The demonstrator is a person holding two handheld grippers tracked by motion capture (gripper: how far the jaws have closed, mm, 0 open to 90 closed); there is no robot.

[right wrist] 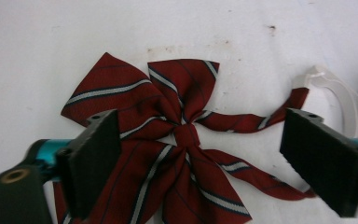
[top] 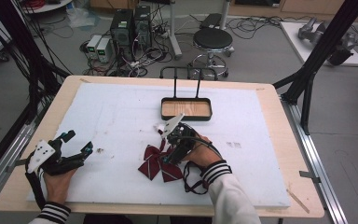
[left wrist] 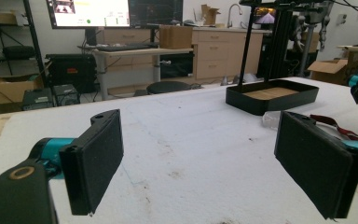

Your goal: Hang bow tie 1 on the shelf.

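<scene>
Bow tie [right wrist: 182,135] lower edge hidden behind right hand-held gripper [right wrist: 200,163].

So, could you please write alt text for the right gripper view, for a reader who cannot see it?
A dark red bow tie with white and navy stripes lies on a white table cover, seen from close above between the open black jaws of the right gripper. Its thin strap runs right to a white plastic clasp.
</scene>
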